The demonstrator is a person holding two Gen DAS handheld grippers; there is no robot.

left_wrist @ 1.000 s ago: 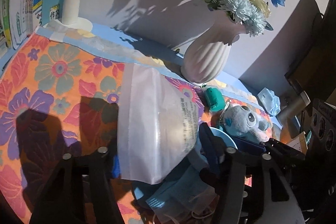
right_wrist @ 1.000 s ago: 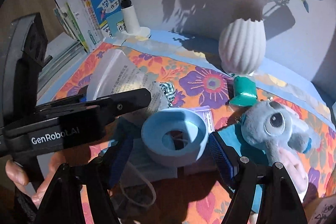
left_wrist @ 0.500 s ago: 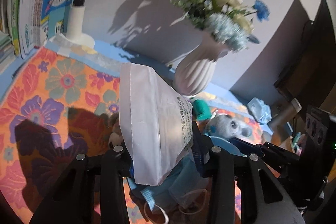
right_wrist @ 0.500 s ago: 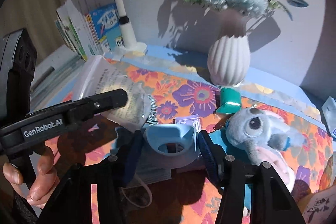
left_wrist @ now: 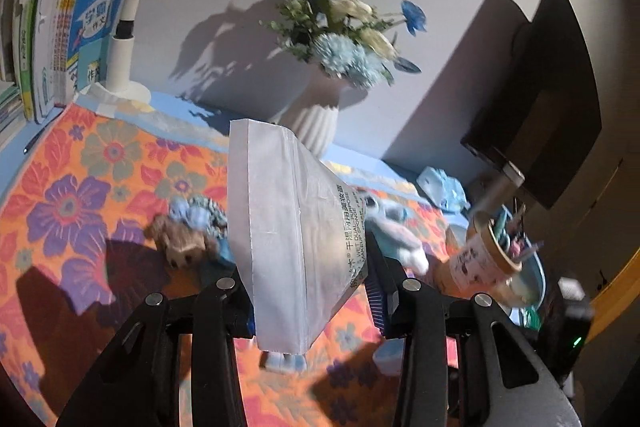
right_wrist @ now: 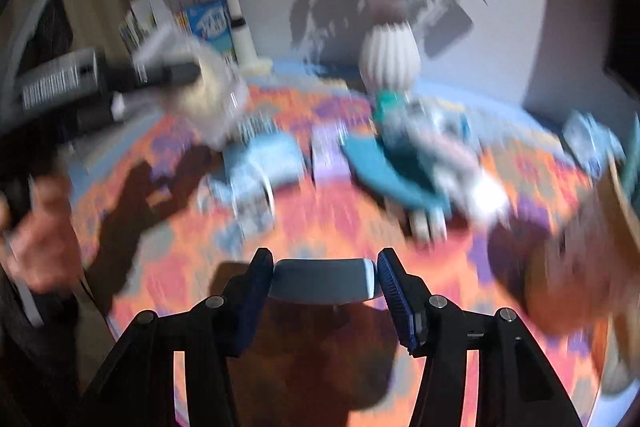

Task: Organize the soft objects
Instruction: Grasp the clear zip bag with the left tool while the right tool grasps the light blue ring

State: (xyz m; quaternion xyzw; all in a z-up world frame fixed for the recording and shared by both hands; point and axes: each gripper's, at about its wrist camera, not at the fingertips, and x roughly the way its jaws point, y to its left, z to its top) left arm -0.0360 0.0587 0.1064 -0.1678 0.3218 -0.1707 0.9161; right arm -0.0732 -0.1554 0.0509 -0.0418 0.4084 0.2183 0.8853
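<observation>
Spread across the desk: floral cloth point(left_wrist: 80, 187), soft toys scattered on it. Raised clear of that clutter for sorting: white sponge pouch point(left_wrist: 292, 239), clamped in left gripper point(left_wrist: 308, 291). Smaller, likewise lifted: blue foam ring point(right_wrist: 322, 281), squeezed between right gripper point(right_wrist: 324, 287) pads.

Both wrist views look low across the floral tablecloth point(left_wrist: 80, 187) toward the vase point(right_wrist: 390, 55).

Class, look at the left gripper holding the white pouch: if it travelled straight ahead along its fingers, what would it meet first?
Probably the ribbed white vase of flowers at the back of the table, which stands right behind the white pouch clamped in the left gripper. Depth is unclear, so it might pass above the soft toys first.
</observation>
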